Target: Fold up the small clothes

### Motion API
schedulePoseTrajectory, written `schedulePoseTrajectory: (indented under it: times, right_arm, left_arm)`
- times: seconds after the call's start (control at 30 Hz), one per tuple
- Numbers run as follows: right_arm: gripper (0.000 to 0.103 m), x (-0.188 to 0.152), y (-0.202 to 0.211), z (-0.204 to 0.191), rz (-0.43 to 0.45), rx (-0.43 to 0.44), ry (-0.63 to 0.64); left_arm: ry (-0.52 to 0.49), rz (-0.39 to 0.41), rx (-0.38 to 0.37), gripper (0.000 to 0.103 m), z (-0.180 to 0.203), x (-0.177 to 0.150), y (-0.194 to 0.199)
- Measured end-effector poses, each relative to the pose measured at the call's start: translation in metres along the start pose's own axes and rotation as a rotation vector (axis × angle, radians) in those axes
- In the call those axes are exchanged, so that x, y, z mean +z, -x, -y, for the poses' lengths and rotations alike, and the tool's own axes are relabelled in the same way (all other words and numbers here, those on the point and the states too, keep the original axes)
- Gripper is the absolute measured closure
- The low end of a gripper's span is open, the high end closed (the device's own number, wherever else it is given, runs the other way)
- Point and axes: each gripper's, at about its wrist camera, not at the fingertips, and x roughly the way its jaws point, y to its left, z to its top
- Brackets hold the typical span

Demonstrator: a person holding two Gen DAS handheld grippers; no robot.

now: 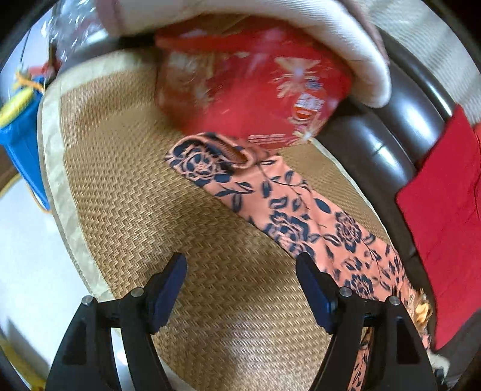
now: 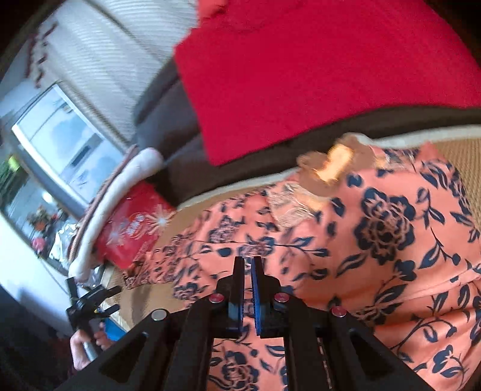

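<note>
Orange flowered garment (image 1: pixel 303 207) stretched across woven mat (image 1: pixel 150 210). Right gripper (image 2: pixel 247 264) pinched almost closed, cloth between unclear. Left gripper (image 1: pixel 240 267) spread wide, empty, beside sleeve. Fold starting; next, left grabs sleeve.

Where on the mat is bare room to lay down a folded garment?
The mat is bare between its pale border, the floral garment and the open left gripper. Crowded: the far end under the red bag, and the garment's side by the sofa back.

Woven mat (image 1: pixel 126 186) over dark sofa (image 1: pixel 399 126). Red packet (image 1: pixel 240 90) under cream cushion (image 1: pixel 300 27). Red cloth (image 2: pixel 315 75) on sofa back.
</note>
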Motion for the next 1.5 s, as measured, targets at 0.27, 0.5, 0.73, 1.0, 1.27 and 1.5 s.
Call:
schedulePoseTrajectory:
  times: [0.27,0.5,0.73,1.0,1.27,1.5]
  right_arm:
    - [0.085,-0.007,0.014,-0.012,0.055,0.052,0.036]
    - [0.016,-0.012,0.057,-0.008,0.369,0.023,0.07]
    - [0.021,-0.002,0.045,0.036,0.22,-0.021,-0.088]
    - [0.051,0.003,0.066,0.06,0.255,-0.15,-0.126]
    - [0.052,-0.005,0.112,0.073,0.323,-0.191,-0.142]
    - [0.052,-0.007,0.146,0.086,0.366,-0.181,-0.185]
  left_arm:
    - [0.04,-0.079,-0.056,0.027,0.019,0.011,-0.049]
    - [0.118,-0.031,-0.042,0.027,0.029,0.033,-0.072]
    - [0.195,-0.008,-0.023,0.093,0.021,0.047,-0.087]
    - [0.069,0.071,0.02,0.096,0.052,0.042,-0.079]
    - [-0.155,0.154,-0.057,0.096,0.146,0.025,-0.017]
    - [-0.552,0.236,-0.204,0.096,0.287,-0.049,0.075]
